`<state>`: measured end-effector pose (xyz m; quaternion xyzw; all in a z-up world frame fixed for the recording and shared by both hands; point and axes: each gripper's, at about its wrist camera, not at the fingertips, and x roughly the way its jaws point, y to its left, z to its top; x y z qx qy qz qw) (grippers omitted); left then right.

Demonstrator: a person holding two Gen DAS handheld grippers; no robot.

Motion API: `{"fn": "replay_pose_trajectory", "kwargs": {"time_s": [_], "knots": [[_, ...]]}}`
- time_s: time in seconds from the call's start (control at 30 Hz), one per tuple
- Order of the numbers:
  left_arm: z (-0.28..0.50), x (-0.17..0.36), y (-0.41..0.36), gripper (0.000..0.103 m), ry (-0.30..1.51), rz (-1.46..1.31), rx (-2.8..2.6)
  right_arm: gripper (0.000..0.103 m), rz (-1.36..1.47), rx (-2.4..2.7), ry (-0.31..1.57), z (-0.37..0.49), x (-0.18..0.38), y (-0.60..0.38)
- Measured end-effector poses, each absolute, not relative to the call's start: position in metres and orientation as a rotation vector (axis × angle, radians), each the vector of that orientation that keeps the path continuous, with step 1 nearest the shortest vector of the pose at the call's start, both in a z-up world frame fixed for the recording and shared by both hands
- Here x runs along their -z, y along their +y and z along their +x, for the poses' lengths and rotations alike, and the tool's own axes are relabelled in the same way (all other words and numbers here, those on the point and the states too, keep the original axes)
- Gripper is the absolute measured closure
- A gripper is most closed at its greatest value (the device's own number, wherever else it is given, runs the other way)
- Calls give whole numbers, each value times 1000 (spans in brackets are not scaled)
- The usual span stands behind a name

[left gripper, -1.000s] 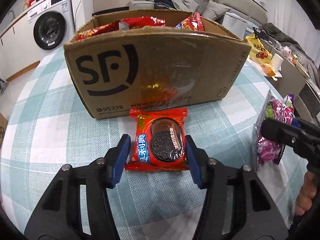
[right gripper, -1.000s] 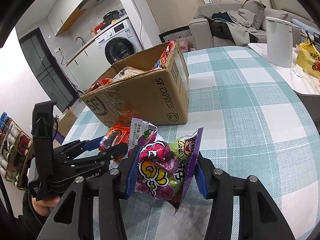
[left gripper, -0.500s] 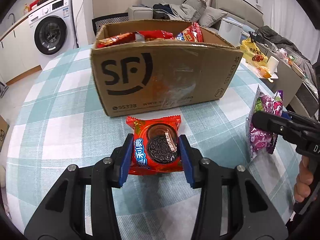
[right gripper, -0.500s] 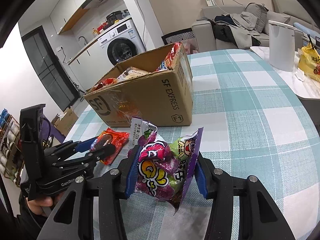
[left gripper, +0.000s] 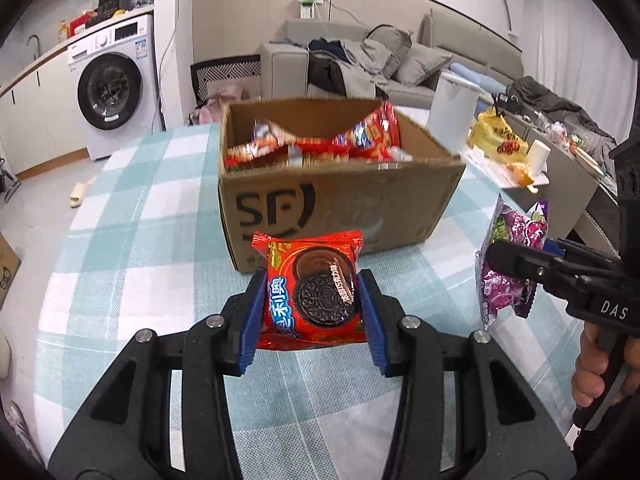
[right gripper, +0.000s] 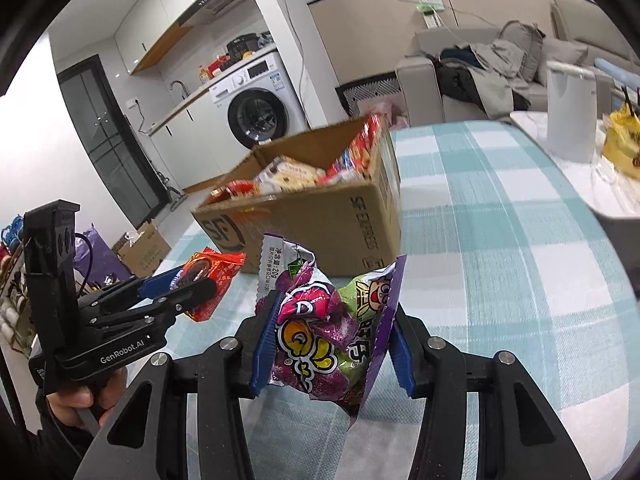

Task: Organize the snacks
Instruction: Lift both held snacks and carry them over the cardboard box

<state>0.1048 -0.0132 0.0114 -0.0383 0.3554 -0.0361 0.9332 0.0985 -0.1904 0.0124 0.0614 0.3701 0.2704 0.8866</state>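
While the left gripper (left gripper: 312, 316) clamps its blue pads on the sides of a red foil Oreo cookie packet (left gripper: 310, 294), lifted clear of the teal-and-white checked tablecloth (left gripper: 132, 248), that packet hides the near lower wall of the open brown cardboard box (left gripper: 340, 200). At right, the right gripper (right gripper: 332, 344) pinches a crumpled purple-and-green candy bag (right gripper: 328, 328). Blur smears the box's snack packets; 2 hands are cut off at the frame edges.
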Motion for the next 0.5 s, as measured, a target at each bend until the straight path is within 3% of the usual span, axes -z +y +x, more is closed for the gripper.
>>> {"fn": "replay_pose_trajectory", "kwargs": {"time_s": [0.5], "knots": [[108,-68,-15,62,636,-77,79,54,96,-583,689,113,-51,-172]]}}
